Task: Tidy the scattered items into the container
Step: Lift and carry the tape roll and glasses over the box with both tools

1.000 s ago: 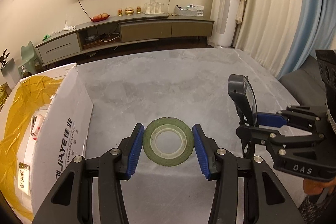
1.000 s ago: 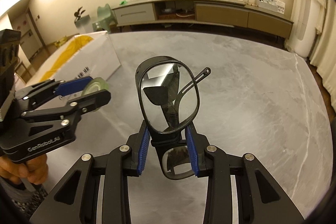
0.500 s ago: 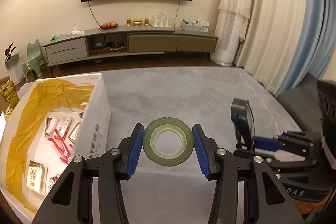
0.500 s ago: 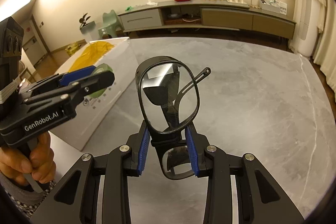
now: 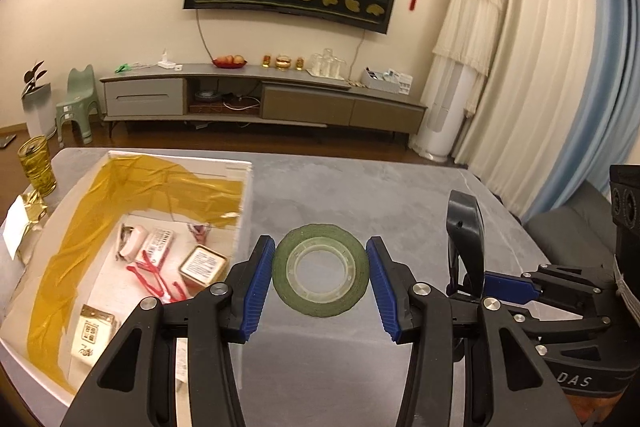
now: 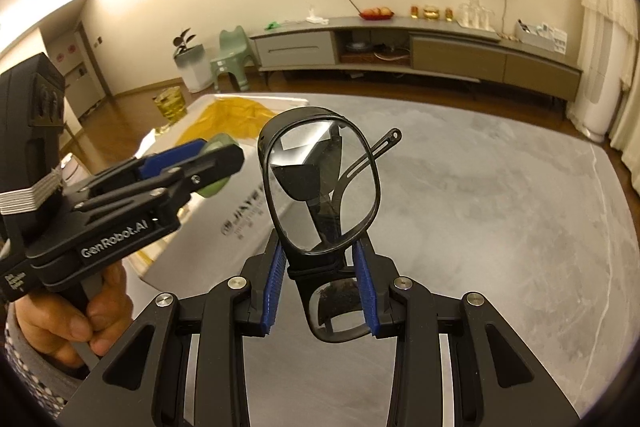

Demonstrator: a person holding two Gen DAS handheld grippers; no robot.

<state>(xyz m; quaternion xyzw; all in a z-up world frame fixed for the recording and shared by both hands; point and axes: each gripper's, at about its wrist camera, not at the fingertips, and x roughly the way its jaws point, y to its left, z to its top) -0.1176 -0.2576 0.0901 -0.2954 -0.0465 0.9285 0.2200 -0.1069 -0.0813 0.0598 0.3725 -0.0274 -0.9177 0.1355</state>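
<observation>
My left gripper (image 5: pixel 320 277) is shut on a green roll of tape (image 5: pixel 320 270), held in the air just right of the white cardboard box (image 5: pixel 246 187). The box stands open on the grey table, lined with yellow tape, with several small packets and red clips inside. My right gripper (image 6: pixel 320 279) is shut on a pair of black-framed glasses (image 6: pixel 320 187), upright, one lens above the fingers and one between them. In the left wrist view the right gripper (image 5: pixel 504 287) and the glasses (image 5: pixel 464 227) sit to the right. In the right wrist view the left gripper (image 6: pixel 192 167) hangs over the box (image 6: pixel 248 215).
The grey marble table (image 6: pixel 500 211) spreads wide to the right of the box. A gold cup (image 5: pixel 36 165) and a gold packet (image 5: pixel 20 223) stand left of the box. A hand (image 6: pixel 68 315) holds the left gripper's handle. A sofa edge (image 5: pixel 576 223) lies at the right.
Both grippers have risen and moved left toward the box, each keeping its hold. The inside of the box has come into the left wrist view.
</observation>
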